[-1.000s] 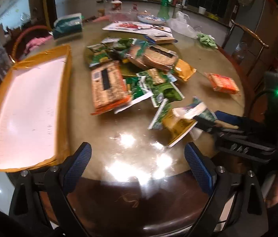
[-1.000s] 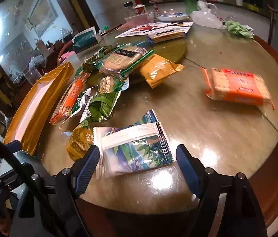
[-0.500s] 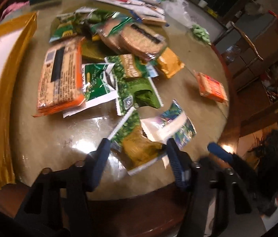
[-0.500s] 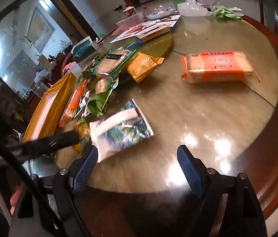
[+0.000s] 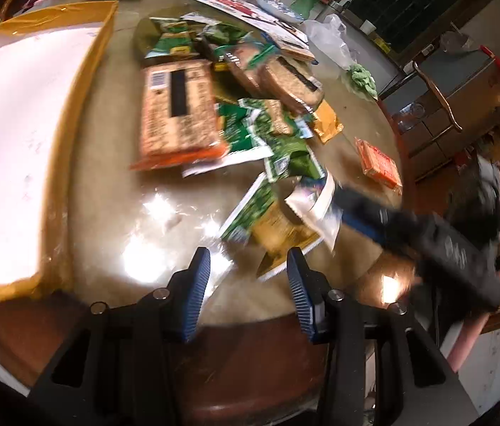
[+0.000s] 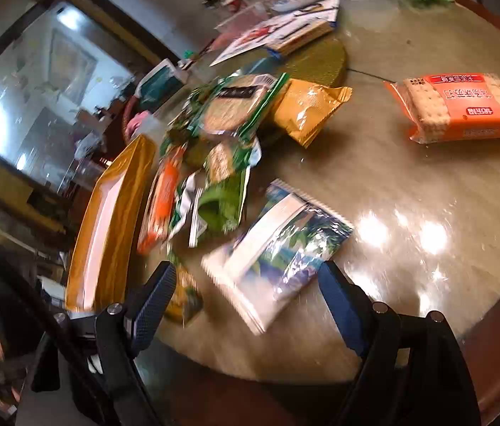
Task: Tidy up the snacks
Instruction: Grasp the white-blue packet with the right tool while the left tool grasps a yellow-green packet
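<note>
Left wrist view showed the left gripper (image 5: 248, 284) with its blue pads spread and nothing between them, poised over the near edge of the round table (image 5: 115, 191). Just ahead lay a yellow-green packet (image 5: 278, 227), partly under a white-and-blue snack bag (image 5: 315, 209). Beyond them sat the heap of snacks, with a large cracker pack (image 5: 177, 110) foremost. A gold-rimmed tray (image 5: 12, 142) lay well to the left. The right gripper (image 5: 360, 209), blurred, reached in from the right beside the white-and-blue bag; whether it touched the bag could not be told.

Right wrist view showed the right gripper (image 6: 246, 305) with its fingers wide apart, the white-and-blue snack bag (image 6: 278, 252) lying flat between and ahead of them. An orange cracker pack (image 6: 459, 110) sat apart on the far right, and a yellow pouch (image 6: 306, 110) leaned at the heap's edge. The tray (image 6: 108, 227) lay at the left.
</note>
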### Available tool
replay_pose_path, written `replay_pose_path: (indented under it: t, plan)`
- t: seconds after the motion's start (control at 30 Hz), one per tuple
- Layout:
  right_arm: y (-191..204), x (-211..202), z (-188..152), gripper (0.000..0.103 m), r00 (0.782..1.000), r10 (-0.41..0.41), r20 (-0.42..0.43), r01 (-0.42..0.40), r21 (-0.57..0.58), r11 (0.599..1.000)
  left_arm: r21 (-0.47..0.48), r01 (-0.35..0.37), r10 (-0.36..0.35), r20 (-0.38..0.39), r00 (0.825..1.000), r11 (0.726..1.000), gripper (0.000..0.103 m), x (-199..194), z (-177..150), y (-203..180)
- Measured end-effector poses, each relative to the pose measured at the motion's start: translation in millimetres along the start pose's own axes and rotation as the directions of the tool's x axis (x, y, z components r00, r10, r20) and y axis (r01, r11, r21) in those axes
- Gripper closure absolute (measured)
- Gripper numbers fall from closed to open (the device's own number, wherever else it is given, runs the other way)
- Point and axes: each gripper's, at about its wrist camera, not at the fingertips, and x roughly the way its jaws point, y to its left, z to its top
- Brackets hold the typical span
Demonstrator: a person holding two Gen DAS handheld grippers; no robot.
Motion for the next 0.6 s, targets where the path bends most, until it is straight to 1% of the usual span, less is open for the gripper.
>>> replay_pose_path:
  t: [0.03,0.1,0.13,0.17,0.23,0.27,0.3,0.4,0.5,0.53,0.6]
  plan:
    - [1.4,1.0,1.0,0.021,1.000,-0.024,0.005,0.024,-0.005,1.000,-0.007,0.008,-0.008,0.000,1.000,1.000,0.054,-3.9,-1.9,3.4]
    - [10.0,9.8,7.4,0.021,0.992,-0.121,0.021,0.122,-0.051,0.991,-0.022,0.025,-0.025,0.000,1.000,0.999,0.049,-7.5,-3.2,5.9]
    - [16.1,15.0,9.0,0.023,0.982,-0.184,0.035,0.186,-0.087,0.979,-0.028,0.028,-0.028,0.000,1.000,0.999,0.049,-8.0,-2.9,6.4]
    - [19.7,18.3,9.1,0.025,0.974,-0.222,0.043,0.226,-0.108,0.968,-0.031,0.027,-0.027,-0.004,1.000,0.999,0.048,-7.1,-3.0,5.9]
    - [29.8,25.2,4.1,0.033,0.948,-0.313,0.063,0.319,-0.182,0.930,-0.031,0.027,-0.028,-0.013,1.000,0.999,0.048,-4.1,-1.5,1.9]
    - [33.8,27.9,0.8,0.038,0.935,-0.346,0.080,0.355,-0.223,0.908,-0.027,0.029,-0.030,-0.022,0.999,0.999,0.048,-1.9,-1.4,-0.3]
    - [35.0,28.2,-3.9,0.040,0.930,-0.357,0.092,0.368,-0.250,0.895,-0.024,0.032,-0.033,-0.026,0.999,0.999,0.048,-0.6,-0.8,-2.1]
    - [29.4,19.0,-16.6,0.043,0.931,-0.353,0.092,0.364,-0.296,0.883,-0.022,0.038,-0.039,-0.040,0.998,0.999,0.048,4.5,1.5,-9.1]
    - [14.3,1.4,-27.6,0.045,0.937,-0.335,0.098,0.349,-0.306,0.886,-0.029,0.040,-0.041,-0.057,0.998,0.999,0.048,12.6,6.5,-17.5]
    - [15.7,-1.5,-28.2,0.046,0.937,-0.340,0.079,0.347,-0.306,0.887,-0.040,0.030,-0.033,-0.065,0.997,0.999,0.048,16.9,9.8,-19.4]
    - [6.6,-13.2,-33.6,0.047,0.946,-0.313,0.084,0.324,-0.301,0.897,-0.073,0.029,-0.034,-0.072,0.997,0.997,0.048,21.6,14.3,-20.0]
